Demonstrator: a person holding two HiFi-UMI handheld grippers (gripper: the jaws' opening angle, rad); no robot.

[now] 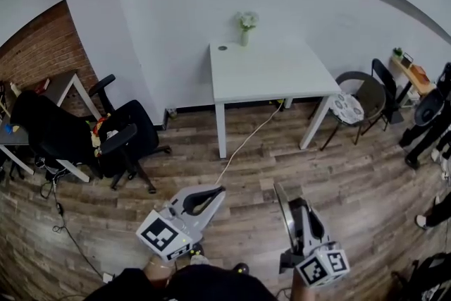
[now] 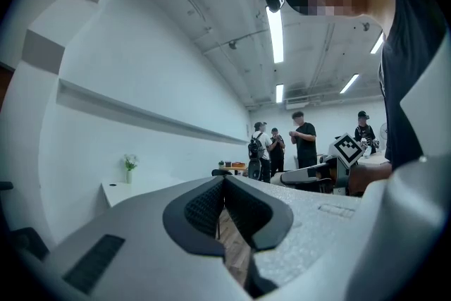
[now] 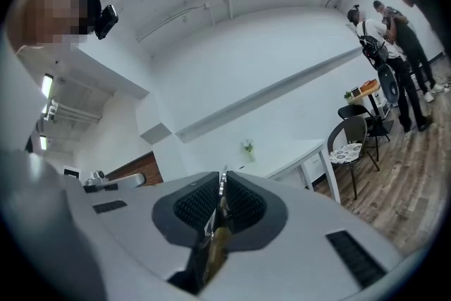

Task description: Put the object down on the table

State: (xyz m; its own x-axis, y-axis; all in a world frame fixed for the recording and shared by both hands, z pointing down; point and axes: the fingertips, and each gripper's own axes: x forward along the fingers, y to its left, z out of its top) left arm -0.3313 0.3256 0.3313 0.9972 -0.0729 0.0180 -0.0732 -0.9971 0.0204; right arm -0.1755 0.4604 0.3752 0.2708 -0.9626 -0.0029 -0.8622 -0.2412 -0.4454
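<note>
My right gripper (image 3: 223, 181) is shut on a thin flat object (image 3: 215, 242); its pale edge pokes out past the pads and a brownish part shows behind them. In the head view the right gripper (image 1: 280, 189) hangs low over the wood floor, well short of the white table (image 1: 282, 81). My left gripper (image 1: 220, 189) is beside it to the left, also over the floor. Its pads meet at the tip with nothing between them, so the left gripper (image 2: 224, 181) is shut and empty. A small vase of flowers (image 1: 245, 26) stands at the table's far edge.
Black office chairs (image 1: 123, 137) and a desk stand at the left by a brick wall. A round-seated chair (image 1: 352, 103) sits right of the table. A pale cable (image 1: 243, 144) runs across the floor from under the table. Several people (image 2: 303, 141) stand at the room's far end.
</note>
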